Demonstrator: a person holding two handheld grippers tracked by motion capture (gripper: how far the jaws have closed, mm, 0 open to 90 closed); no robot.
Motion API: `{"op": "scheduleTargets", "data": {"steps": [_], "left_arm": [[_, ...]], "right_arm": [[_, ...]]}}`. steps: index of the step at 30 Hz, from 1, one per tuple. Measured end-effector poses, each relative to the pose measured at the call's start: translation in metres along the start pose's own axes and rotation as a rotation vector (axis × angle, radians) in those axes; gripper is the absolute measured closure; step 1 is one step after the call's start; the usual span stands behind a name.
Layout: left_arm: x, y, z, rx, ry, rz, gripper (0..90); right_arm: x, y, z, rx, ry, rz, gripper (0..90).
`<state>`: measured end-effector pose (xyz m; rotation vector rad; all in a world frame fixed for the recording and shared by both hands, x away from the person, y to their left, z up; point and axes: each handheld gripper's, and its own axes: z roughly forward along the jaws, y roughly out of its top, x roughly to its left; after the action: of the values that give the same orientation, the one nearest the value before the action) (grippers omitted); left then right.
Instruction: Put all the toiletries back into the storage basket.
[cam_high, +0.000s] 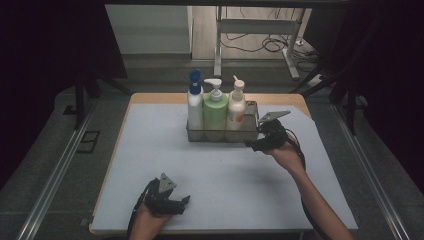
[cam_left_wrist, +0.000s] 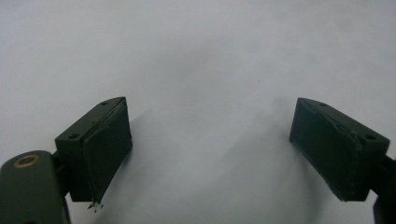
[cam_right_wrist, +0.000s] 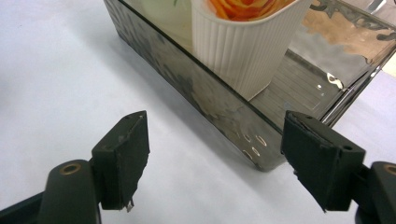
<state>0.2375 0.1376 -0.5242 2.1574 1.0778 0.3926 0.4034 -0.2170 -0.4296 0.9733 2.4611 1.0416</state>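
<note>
Right gripper view: right gripper gapes empty beside the glossy metal tray holding a ribbed white bottle.

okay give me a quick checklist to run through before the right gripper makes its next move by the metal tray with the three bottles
1. Right gripper open, nothing between its jaws: ok.
2. Near corner of the metal tray lies ahead of the right jaws, untouched: ok.
3. White ribbed bottle stands upright inside the tray: ok.
4. Green pump bottle and blue-capped bottle upright beside it: ok.
5. Left gripper open, low over the grey mat, away from the tray: ok.
6. Whether the tray will slide if nudged: cannot tell.
</note>
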Motion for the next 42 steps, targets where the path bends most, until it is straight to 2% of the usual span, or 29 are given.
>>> {"op": "scheduleTargets", "data": {"steps": [7, 18, 21, 29, 36, 42], "left_arm": [[0.0, 0.0, 0.0, 0.0, 0.0, 0.0, 12.4], [0.0, 0.0, 0.0, 0.0, 0.0, 0.0, 12.4], [0.0, 0.0, 0.0, 0.0, 0.0, 0.0, 12.4], [0.0, 0.0, 0.0, 0.0, 0.0, 0.0, 12.4], [0.0, 0.0, 0.0, -0.001, 0.0, 0.001, 12.4], [0.0, 0.0, 0.0, -0.001, 0.0, 0.0, 12.4]], "right_arm": [[0.01, -0.007, -0.007, 0.013, 0.028, -0.026, 18.7], [0.027, -0.013, -0.017, 0.026, 0.039, -0.068, 13.0], [0.031, -0.018, -0.022, 0.037, 0.038, -0.081, 7.4], [0.037, -0.029, -0.03, 0.047, 0.035, -0.099, 0.0], [0.04, -0.038, -0.039, 0.044, 0.022, -0.116, 0.0], [0.042, -0.048, -0.049, 0.025, 0.023, -0.11, 0.0]]}}
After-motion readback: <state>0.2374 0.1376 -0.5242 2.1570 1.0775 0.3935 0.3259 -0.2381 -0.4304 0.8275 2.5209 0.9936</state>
